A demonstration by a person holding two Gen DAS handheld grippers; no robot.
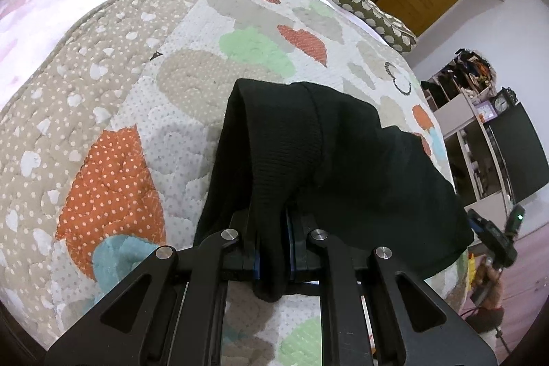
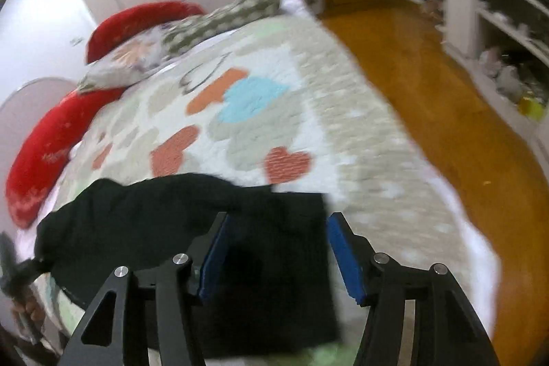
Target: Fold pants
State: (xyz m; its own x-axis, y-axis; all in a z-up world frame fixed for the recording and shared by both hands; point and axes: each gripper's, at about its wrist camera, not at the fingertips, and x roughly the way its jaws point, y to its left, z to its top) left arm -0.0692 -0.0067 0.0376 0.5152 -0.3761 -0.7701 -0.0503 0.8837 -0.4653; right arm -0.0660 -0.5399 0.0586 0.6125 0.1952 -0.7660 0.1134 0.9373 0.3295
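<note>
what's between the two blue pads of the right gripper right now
Black pants fabric. In the right wrist view the right gripper stands open, its blue pads apart, with the pants spread on the quilt between them.

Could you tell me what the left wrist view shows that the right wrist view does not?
Only the left wrist view shows the left claw shut on a bunched fold of the black pants, and a clock on the shelving. Only the right wrist view shows the right claw open above the pants, and the wooden floor. Both show the heart-patterned quilt and red pillows.
</note>
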